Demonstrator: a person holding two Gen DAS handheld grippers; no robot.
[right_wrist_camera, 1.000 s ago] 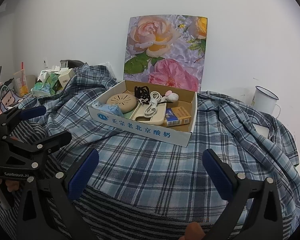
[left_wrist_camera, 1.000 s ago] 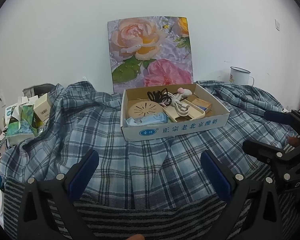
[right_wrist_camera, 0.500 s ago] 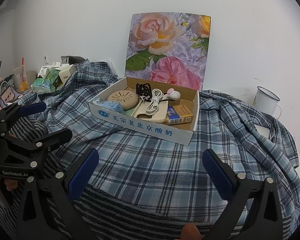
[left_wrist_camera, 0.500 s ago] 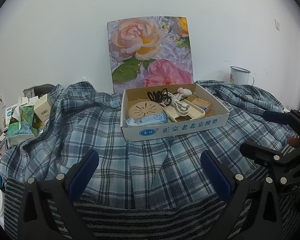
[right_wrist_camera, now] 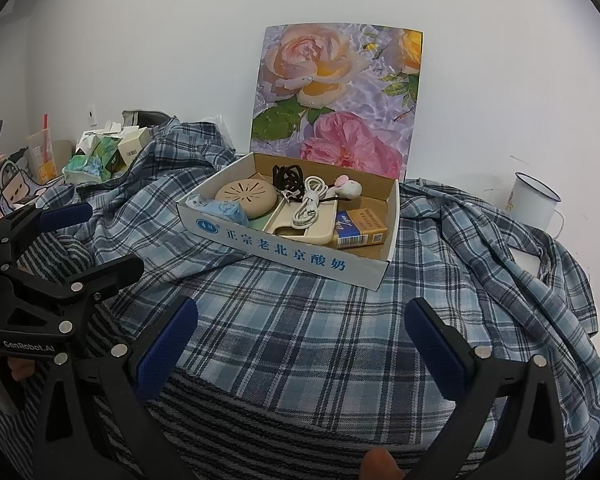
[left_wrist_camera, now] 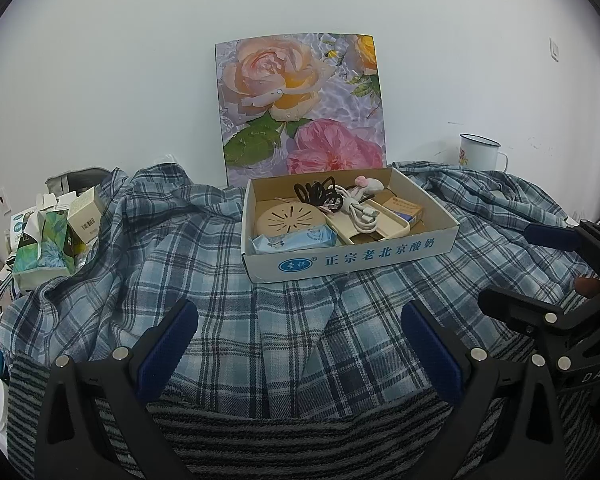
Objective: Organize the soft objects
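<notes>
A blue plaid shirt (left_wrist_camera: 204, 280) lies spread and rumpled over the table, also in the right wrist view (right_wrist_camera: 300, 320). A dark striped cloth (left_wrist_camera: 300, 432) lies under its near edge (right_wrist_camera: 300, 420). A white cardboard box (left_wrist_camera: 351, 258) of small items sits on the shirt (right_wrist_camera: 284, 248). My left gripper (left_wrist_camera: 298, 344) is open and empty above the shirt's near part. My right gripper (right_wrist_camera: 300, 340) is open and empty, to the right of the left one.
A flower picture (left_wrist_camera: 300, 104) leans on the wall behind the box. A white enamel mug (left_wrist_camera: 479, 152) stands at the back right. Tissue packs and small cartons (left_wrist_camera: 56, 236) crowd the left edge. The box holds cables, a round beige disc, a cigarette pack (right_wrist_camera: 359, 228).
The right gripper has drifted slightly closer to the box and a little left. The left gripper is nearly still. Both stay open.
</notes>
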